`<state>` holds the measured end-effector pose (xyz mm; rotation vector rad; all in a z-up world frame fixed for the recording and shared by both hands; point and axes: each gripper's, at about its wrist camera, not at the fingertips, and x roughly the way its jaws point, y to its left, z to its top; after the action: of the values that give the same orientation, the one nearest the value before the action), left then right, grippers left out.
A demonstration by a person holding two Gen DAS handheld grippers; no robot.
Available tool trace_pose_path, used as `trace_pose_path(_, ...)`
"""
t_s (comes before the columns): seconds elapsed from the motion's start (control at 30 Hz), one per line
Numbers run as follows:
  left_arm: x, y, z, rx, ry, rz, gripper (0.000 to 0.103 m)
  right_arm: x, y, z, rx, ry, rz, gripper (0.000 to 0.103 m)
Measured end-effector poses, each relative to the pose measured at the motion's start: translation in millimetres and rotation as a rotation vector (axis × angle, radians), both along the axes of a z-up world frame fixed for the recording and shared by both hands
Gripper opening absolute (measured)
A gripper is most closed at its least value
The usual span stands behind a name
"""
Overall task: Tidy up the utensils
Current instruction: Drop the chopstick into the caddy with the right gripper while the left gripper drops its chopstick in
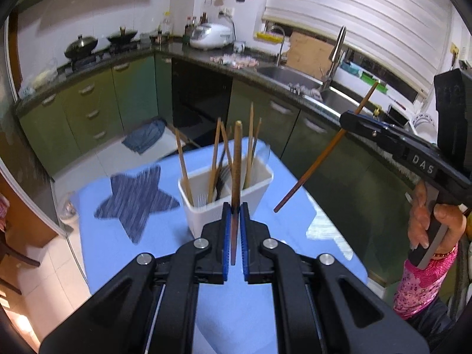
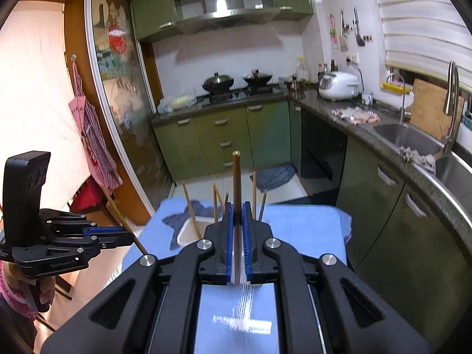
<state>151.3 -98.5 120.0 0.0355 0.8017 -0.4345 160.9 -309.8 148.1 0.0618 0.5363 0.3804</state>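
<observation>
Clamped between my left gripper's (image 1: pixel 235 209) blue pads (image 1: pixel 226 236) is a brown chopstick (image 1: pixel 237 159), upright, its pale tip pointing toward twelve o'clock in the left wrist view. Just beyond the fingertips stands the white utensil holder (image 1: pixel 203 206) on the blue tablecloth (image 1: pixel 97 236), with several wooden chopsticks (image 1: pixel 183 165) leaning in its compartments and a dark fork-like piece among them. A striped star-shaped mat (image 1: pixel 135 197) lies on the cloth at about ten o'clock from the holder.

At two o'clock in that same view my right gripper (image 1: pixel 346 119) comes in from the side, its fingers closed on a second chopstick (image 1: pixel 318 159) that slants down toward the holder's right but hangs clear of it, well above the cloth.

From the right wrist view, that right gripper (image 2: pixel 238 206) pinches its chopstick (image 2: pixel 237 177) upright between the blue pads, with the holder (image 2: pixel 188 230) partly hidden behind the fingers. My left gripper (image 2: pixel 126 234) shows at nine o'clock, shut on its own stick (image 2: pixel 118 212), which runs diagonally.
</observation>
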Motion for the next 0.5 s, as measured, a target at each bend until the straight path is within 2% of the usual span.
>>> trace_pose_path(0.27, 19, 0, 47, -0.011, -0.115, 0.041, 0.006, 24, 0, 46, 0.032, -0.084, -0.017, 0.007)
trace_pose_path(0.4, 33, -1, 51, -0.007, -0.152, 0.067, 0.006, 44, 5, 51, 0.029, -0.093, -0.027, 0.007)
trace_pose_path(0.5, 44, -3, 44, 0.015, -0.163, 0.084, 0.006, 60, 11, 40, 0.023, -0.075, -0.030, 0.007)
